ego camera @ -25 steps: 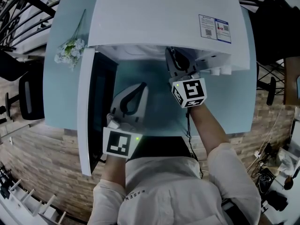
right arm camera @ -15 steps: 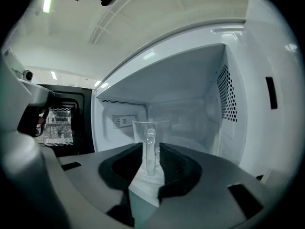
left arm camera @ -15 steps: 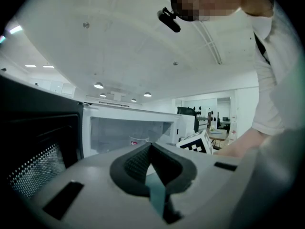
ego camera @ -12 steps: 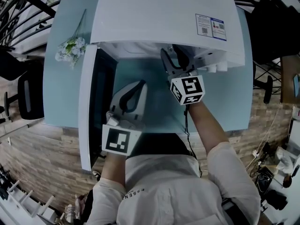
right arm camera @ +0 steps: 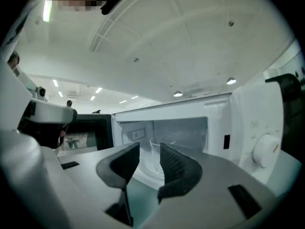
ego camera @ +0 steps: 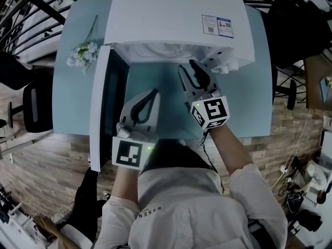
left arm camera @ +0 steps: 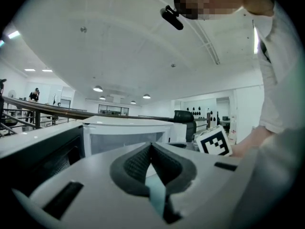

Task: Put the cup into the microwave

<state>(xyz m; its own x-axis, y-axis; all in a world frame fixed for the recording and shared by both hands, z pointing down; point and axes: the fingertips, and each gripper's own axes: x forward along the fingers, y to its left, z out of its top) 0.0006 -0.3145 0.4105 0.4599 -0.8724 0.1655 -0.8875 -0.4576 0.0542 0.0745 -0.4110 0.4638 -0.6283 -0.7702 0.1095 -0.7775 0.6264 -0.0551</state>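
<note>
The white microwave (ego camera: 171, 14) stands on the teal table with its door (ego camera: 98, 113) swung open to the left. In the right gripper view a pale cup (right arm camera: 154, 152) stands upright inside the cavity on the turntable. My right gripper (ego camera: 188, 66) hangs just outside the opening, pointing in. Its jaws (right arm camera: 149, 146) stand wide apart and are closing slightly, with nothing between them; the cup sits well beyond the tips. My left gripper (ego camera: 154, 91) hovers over the table beside the door, shut and empty, its tips (left arm camera: 151, 147) meeting.
A bunch of white flowers (ego camera: 83, 53) lies on the table (ego camera: 72, 102) left of the microwave. The control knobs (ego camera: 228, 66) sit right of the opening. A black chair (ego camera: 31, 108) stands off the table's left edge.
The right gripper has let go of the cup, opened, and drawn back out of the microwave toward me. The left gripper has risen a little.
</note>
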